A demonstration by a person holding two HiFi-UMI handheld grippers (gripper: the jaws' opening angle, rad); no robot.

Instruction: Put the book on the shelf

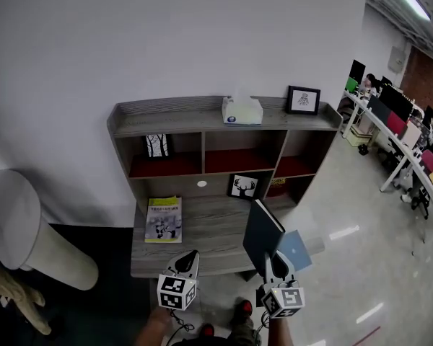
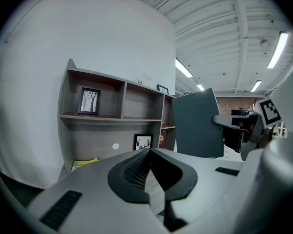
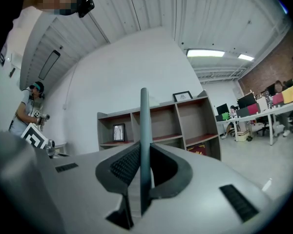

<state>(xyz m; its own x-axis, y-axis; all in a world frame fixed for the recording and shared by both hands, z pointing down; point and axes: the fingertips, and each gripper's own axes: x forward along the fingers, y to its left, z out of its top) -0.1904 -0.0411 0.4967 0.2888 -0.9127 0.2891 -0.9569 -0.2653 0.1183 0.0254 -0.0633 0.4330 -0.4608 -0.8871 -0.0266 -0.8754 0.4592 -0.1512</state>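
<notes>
1. The left gripper (image 1: 190, 255), at 6 o'clock in the head view, has its jaws together on nothing.
2. The right gripper (image 1: 274, 259), at the left one's 3 o'clock, clamps the one dark book (image 1: 262, 231) near its lower edge. The book stands upright in the air, long axis vertical, thin edge toward 12 o'clock.
3. At 12 o'clock, the shelf (image 1: 173, 114) carries one yellow-green booklet (image 1: 163, 219), three framed pictures (image 1: 156, 145) and one tissue box (image 1: 242, 109).

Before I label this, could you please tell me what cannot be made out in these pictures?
Dark book title: edge-on in right gripper view; plain cover in head view.
Yellow book print: too small in head view; mostly behind left gripper in its view.
Framed picture drawing: too small in head view.
</notes>
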